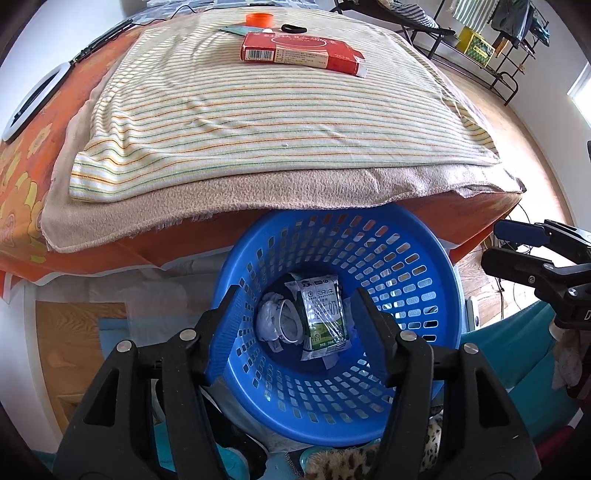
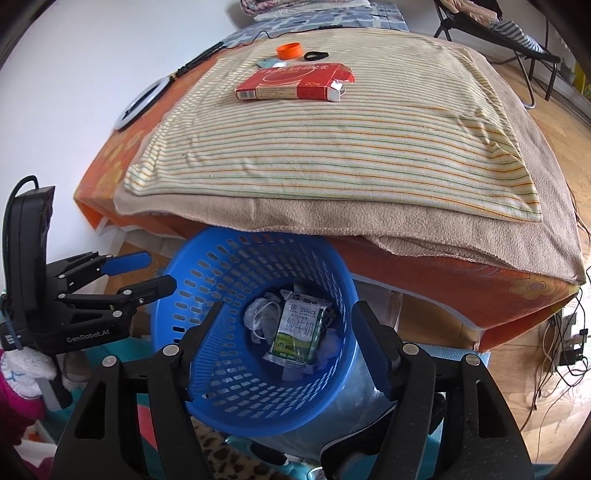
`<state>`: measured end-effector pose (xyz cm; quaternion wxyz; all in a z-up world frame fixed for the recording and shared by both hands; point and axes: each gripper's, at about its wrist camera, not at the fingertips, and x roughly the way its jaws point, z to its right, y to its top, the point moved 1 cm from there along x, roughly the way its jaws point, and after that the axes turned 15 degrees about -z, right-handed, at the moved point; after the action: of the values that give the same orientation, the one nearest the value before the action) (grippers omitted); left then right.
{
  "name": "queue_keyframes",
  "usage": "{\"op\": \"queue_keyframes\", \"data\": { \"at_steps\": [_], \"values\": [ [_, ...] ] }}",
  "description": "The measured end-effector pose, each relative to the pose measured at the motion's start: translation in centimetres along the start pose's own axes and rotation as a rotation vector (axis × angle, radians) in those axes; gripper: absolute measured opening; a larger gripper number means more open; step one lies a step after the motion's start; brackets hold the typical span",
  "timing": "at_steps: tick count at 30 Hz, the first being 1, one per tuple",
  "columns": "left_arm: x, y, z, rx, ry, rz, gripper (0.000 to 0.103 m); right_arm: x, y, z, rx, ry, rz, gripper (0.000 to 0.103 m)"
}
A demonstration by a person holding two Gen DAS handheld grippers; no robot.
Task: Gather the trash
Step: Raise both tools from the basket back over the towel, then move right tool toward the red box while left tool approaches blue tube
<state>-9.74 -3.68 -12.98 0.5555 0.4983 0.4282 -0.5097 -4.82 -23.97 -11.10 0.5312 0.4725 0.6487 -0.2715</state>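
A blue perforated basket [image 1: 417, 280] [image 2: 221, 269] stands on the floor against the table's front edge. At its bottom lie a green-and-white milk pouch [image 1: 323, 314] [image 2: 299, 328] and crumpled white paper [image 1: 273, 325] [image 2: 260, 317]. My left gripper [image 1: 295, 325] [image 2: 151, 271] hangs open above the basket with nothing between its fingers. My right gripper [image 2: 288, 336] [image 1: 498, 245] is open over the same basket, also holding nothing. On the striped cloth at the table's far side lie a red carton [image 1: 301, 50] [image 2: 293, 83], an orange cap [image 1: 258, 18] [image 2: 289, 50], a black hair tie [image 1: 293, 28] [image 2: 316, 55] and a small teal wrapper [image 1: 236, 29] [image 2: 266, 63].
A beige blanket [image 1: 258, 195] [image 2: 369, 218] and an orange flowered cover [image 1: 26, 177] [image 2: 461, 284] drape the table. A white ring light [image 1: 33, 99] [image 2: 142, 101] lies at the left edge. Chairs and a rack [image 1: 491, 44] stand at the back right; cables [image 2: 561, 354] trail on the wooden floor.
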Motion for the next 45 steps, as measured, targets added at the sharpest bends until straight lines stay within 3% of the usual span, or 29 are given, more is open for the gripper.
{"op": "queue_keyframes", "data": {
  "at_steps": [19,28,36,45],
  "values": [
    [-1.7,2.9,-1.5,-0.032,0.012,0.042,0.062,-1.8,3.0,-0.3,-0.022,-0.176,0.028,0.071],
    [-3.1,5.2,-3.0,-0.050,0.024,0.075,0.062,-2.9,5.1,0.1,-0.075,-0.200,0.088,0.071],
    [-5.6,8.2,-5.7,-0.086,0.048,0.124,0.062,-5.0,9.4,-0.5,-0.199,-0.230,0.179,0.071],
    [-8.9,10.6,-9.9,-0.173,0.047,0.219,0.062,-4.2,16.8,-1.0,-0.243,-0.124,0.103,0.071]
  ]
}}
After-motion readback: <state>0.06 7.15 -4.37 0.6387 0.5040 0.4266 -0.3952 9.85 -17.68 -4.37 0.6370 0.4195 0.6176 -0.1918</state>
